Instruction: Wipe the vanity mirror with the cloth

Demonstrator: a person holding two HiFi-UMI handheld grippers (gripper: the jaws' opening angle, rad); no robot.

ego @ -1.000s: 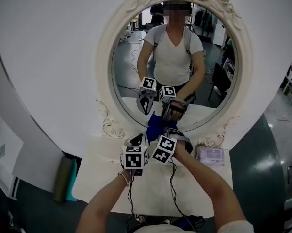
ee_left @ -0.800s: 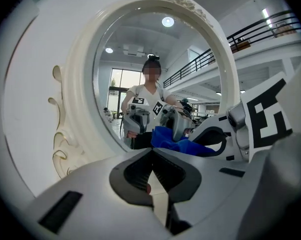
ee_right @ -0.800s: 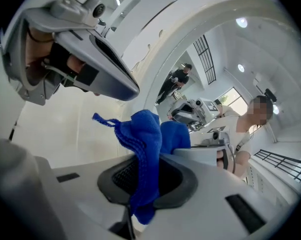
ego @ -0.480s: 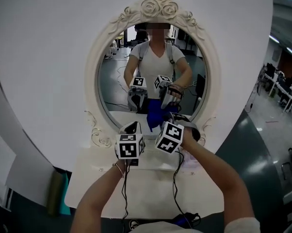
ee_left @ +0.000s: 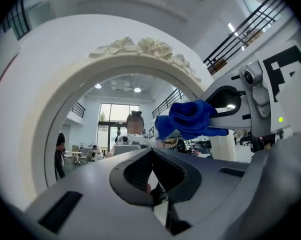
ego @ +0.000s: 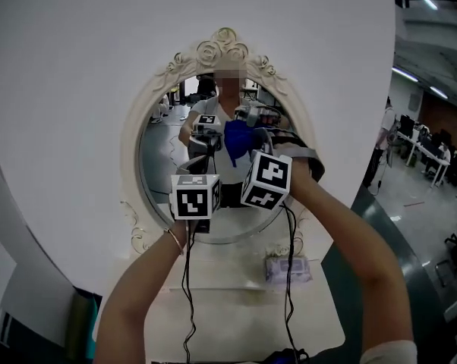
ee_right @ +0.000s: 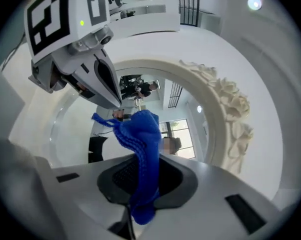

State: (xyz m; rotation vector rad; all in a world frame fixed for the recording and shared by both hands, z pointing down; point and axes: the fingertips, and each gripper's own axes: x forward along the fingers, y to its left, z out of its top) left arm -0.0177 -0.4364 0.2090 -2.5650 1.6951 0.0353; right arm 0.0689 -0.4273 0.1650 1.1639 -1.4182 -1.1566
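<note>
The cloth (ee_right: pixel 143 144) is a deep royal blue with a ribbed knit texture. The mirror frame (ego: pixel 213 50) is cream, moulded with roses and scrolls in the same cream. The left gripper (ee_left: pixel 153 184) and the right gripper (ee_right: pixel 135 194) are matt grey with darker grey, finely gridded pads. Each carries a white cube printed with black square markers. 2 black cables (ego: pixel 187 294) hang from them. The wall (ego: pixel 77 89) is plain white and the table (ego: pixel 228 317) is off-white. The packet (ego: pixel 288 268) is pale lilac. The floor (ego: pixel 411 226) is dark grey-green.
</note>
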